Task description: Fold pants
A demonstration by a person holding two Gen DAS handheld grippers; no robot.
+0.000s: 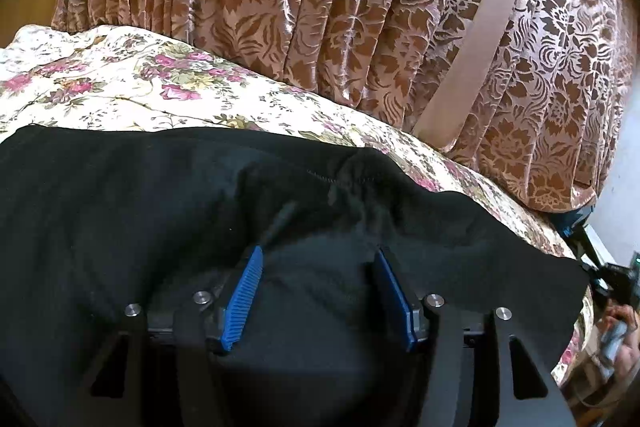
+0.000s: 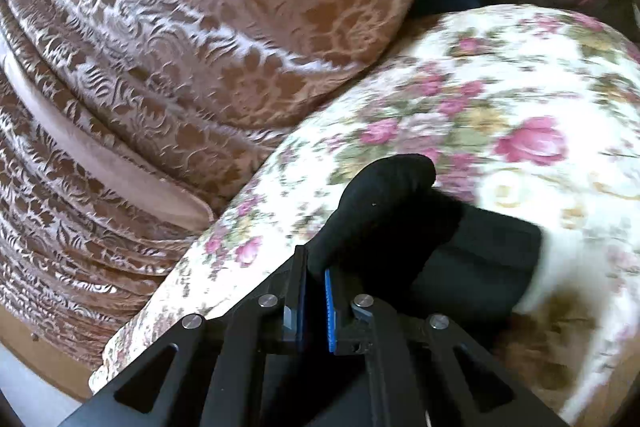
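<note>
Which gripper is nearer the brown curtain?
Cannot tell. The left gripper is open over the black pants; the right gripper is shut on them. The curtain hangs beyond both.

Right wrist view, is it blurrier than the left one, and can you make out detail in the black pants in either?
Right wrist view: yes, the floral bedspread smears with motion blur, sharper near the right gripper. Left wrist view: crisp, the curtain pattern clear, fisheye bending the edges. The pants read as near-flat black in both, only a seam showing in the left.
</note>
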